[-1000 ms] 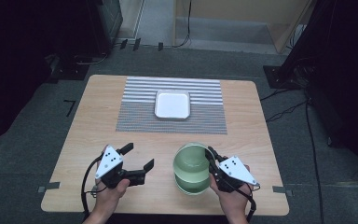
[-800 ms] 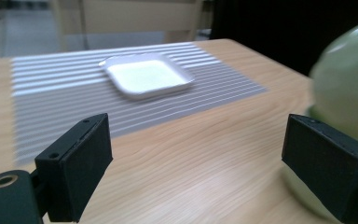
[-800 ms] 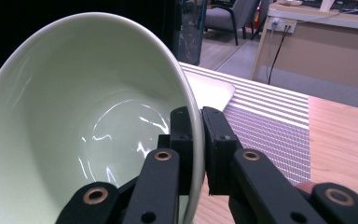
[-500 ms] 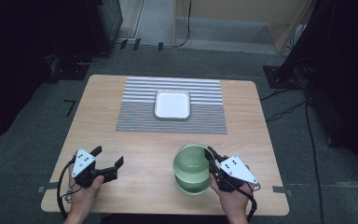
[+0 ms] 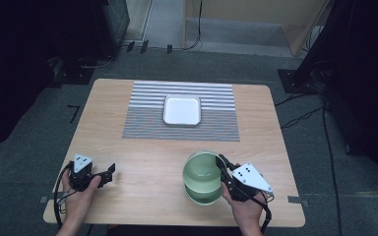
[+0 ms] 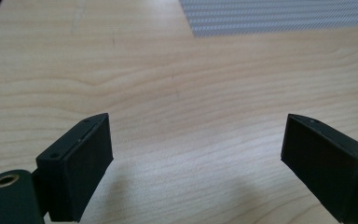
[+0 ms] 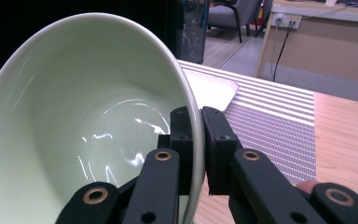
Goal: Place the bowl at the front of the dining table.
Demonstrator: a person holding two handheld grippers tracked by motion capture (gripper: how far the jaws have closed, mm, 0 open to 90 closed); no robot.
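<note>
While the green bowl (image 5: 203, 177) is pinched at its rim by the right gripper (image 5: 222, 164), one jaw inside the wall and one outside, it is seen at the near edge of the wooden table (image 5: 142, 162), right of centre. In the right gripper view the bowl (image 7: 88, 121) is tipped toward the camera, so it appears lifted or tilted off the wood rather than sitting flat; contact with the table cannot be told. The left gripper (image 5: 109, 172) is held low at the near-left corner, jaws spread wide over bare wood, nothing between them, well apart from the bowl.

Step judged in hand: the bowl being carried, likely toward the white square tray (image 5: 182, 109) on the striped mat (image 5: 142, 123) at mid-table. A thin rim grip on glazed ceramic is judged slippery, so the pinch should be kept firm and the wrist levelled before any travel; swinging should be avoided, since the weight hangs to one side of the jaws. Clearance over the mat edge should be kept, and the bowl lowered flat before release. The left gripper is best kept out of the path, or brought to the opposite rim if support is needed.
</note>
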